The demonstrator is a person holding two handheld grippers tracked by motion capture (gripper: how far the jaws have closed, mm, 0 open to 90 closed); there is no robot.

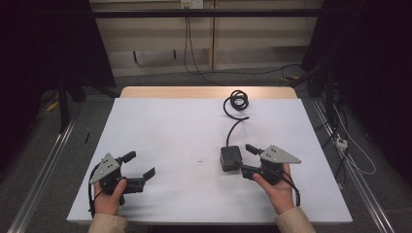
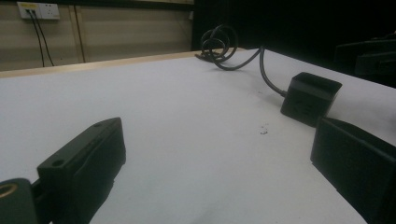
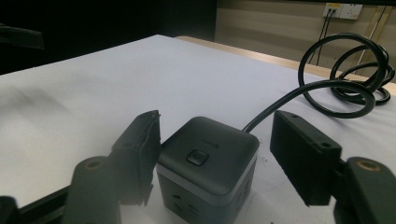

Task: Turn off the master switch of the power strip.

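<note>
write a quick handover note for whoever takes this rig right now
Left gripper: open, holds nothing, low over the near left of the table.
Right gripper: jaws astride the socket cube. One pad looks to touch its side, the other stands clear, so no grip yet.
Cube: flat on the table right of centre. Its cable runs to a coil at the far edge.
Done: right gripper lined up on the cube.
Left: probably close on the cube and lift it.
</note>
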